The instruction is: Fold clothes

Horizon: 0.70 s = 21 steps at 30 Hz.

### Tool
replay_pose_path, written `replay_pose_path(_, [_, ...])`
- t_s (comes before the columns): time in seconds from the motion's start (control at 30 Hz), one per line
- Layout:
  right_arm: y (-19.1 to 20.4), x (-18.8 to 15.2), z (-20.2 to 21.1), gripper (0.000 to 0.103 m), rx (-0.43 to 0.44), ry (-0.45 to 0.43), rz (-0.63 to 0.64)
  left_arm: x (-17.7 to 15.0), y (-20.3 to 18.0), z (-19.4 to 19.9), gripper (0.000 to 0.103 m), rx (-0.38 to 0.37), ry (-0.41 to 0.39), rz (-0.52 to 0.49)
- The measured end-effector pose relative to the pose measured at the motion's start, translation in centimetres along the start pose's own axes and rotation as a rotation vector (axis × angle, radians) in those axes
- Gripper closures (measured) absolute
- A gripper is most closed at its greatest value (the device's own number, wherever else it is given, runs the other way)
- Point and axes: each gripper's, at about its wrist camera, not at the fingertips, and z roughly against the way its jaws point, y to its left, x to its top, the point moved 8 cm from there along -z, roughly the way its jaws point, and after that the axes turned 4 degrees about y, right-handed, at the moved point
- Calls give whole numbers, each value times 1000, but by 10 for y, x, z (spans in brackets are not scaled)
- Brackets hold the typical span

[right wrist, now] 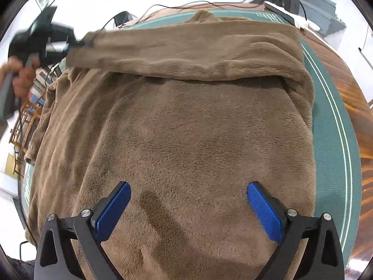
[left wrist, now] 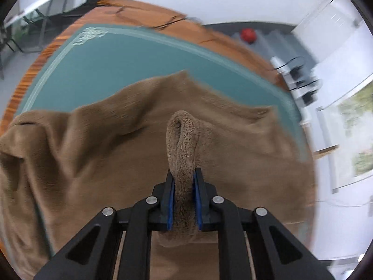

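Note:
A brown fleece garment (right wrist: 198, 128) lies spread over a green mat (right wrist: 331, 140) on a wooden table (right wrist: 349, 88). In the left wrist view my left gripper (left wrist: 184, 172) is shut on a pinched loop of the fleece (left wrist: 184, 140), lifted above the rest of the garment (left wrist: 93, 151). In the right wrist view that left gripper (right wrist: 79, 43), held by a hand (right wrist: 21, 77), draws a sleeve-like band of fleece (right wrist: 186, 49) across the far side. My right gripper (right wrist: 188, 189) hovers open over the near part of the garment, with nothing between its blue pads (right wrist: 263, 210).
Cables and black boxes (right wrist: 286, 0) sit at the table's far edge. The mat (left wrist: 128, 65) shows bare beyond the garment in the left wrist view. A red ball (left wrist: 249, 35) lies on the grey floor, and chairs (left wrist: 70, 7) stand past the table.

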Motion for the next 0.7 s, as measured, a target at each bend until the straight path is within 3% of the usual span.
replay_pose_path(0.13, [-26, 27, 24, 1, -16, -75, -95, -14, 17, -19, 77, 36, 51, 1])
replay_pose_path(0.17, [-31, 38, 31, 1, -31, -103, -100, -15, 19, -20, 68, 48, 50, 0])
replay_pose_path(0.2, [-36, 50, 37, 1, -47, -131, -99, -14, 18, -20, 58, 58, 46, 0])
replay_pose_path(0.27, [-39, 78, 43, 1, -77, -184, -76, -13, 18, -20, 50, 69, 35, 0])
replay_pose_path(0.37, [-34, 123, 38, 1, -118, -243, -32, -12, 17, -21, 45, 90, 29, -9])
replay_pose_path(0.5, [-26, 144, 0, 1, -150, -192, 7, -13, 21, -29, 45, 122, 47, -5])
replay_pose_path(0.63, [-35, 125, -39, 0, -207, -84, 38, -17, 29, -38, 39, 128, 46, 10])
replay_pose_path(0.7, [-33, 121, -41, 0, -229, -115, 76, -17, 29, -38, 38, 134, 38, 4])
